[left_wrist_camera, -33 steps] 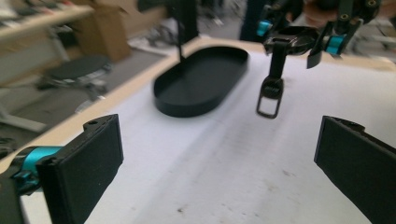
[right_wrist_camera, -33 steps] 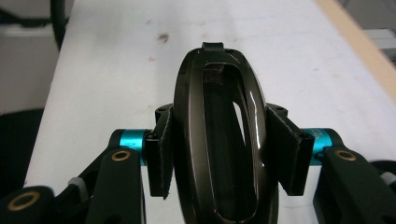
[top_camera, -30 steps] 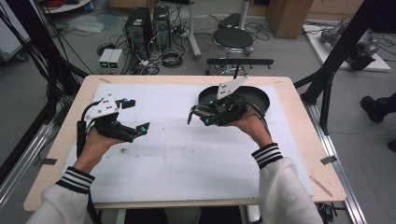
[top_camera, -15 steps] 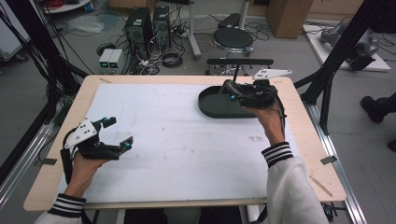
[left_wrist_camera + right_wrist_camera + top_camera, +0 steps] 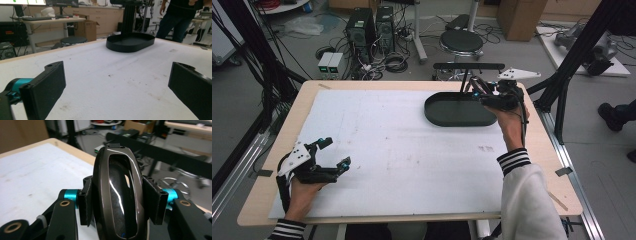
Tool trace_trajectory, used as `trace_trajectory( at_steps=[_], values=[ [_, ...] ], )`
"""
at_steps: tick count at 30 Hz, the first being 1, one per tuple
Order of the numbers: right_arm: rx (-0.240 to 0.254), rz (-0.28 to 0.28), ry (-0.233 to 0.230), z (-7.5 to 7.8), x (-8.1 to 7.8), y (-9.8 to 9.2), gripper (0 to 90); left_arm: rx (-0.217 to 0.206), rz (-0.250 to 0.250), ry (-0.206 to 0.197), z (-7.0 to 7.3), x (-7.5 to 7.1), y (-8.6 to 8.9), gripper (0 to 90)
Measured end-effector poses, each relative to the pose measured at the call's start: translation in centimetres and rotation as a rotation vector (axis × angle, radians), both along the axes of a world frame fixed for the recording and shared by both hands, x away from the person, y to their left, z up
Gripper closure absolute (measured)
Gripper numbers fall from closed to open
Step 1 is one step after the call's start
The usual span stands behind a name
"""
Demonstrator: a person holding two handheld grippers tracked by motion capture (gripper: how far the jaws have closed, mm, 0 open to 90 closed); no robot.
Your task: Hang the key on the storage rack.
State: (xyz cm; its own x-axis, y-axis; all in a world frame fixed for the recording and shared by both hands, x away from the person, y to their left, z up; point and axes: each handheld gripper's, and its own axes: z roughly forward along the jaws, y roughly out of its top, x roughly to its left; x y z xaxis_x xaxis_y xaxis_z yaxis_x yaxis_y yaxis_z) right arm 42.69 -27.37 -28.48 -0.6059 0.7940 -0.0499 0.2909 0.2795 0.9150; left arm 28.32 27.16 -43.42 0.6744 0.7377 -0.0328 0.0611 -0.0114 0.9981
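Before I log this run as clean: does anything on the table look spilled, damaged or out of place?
Nothing stands out. The black tray sits flat and empty on the white mat, and the right gripper grips a glossy dark object squarely.

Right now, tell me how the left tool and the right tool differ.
The left tool has its jaws wide apart with nothing between them; the right tool is clamped on a glossy dark oval object. The left tool sits low over the near left of the white mat; the right tool is at the far right, by the black tray. Both have black pads and teal fittings.
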Motion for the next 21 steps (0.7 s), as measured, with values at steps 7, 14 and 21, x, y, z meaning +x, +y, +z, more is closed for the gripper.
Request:
trace_trajectory(
  at_steps=[7, 14, 21],
  values=[
    [-0.003, -0.082, -0.015, 0.7, 0.7, -1.2, 48.1, -0.001, 0.041, -0.030, -1.4, -0.5, 0.2, 1.7],
    [-0.018, -0.134, -0.020, 1.0, 1.6, -1.8, 48.1, -0.025, 0.040, -0.045, -1.8, -0.7, 0.5, 1.7],
    [-0.022, -0.173, -0.023, 1.1, 2.2, -1.9, 48.1, -0.026, 0.051, -0.052, -1.9, -0.8, 0.5, 1.7]
  ],
)
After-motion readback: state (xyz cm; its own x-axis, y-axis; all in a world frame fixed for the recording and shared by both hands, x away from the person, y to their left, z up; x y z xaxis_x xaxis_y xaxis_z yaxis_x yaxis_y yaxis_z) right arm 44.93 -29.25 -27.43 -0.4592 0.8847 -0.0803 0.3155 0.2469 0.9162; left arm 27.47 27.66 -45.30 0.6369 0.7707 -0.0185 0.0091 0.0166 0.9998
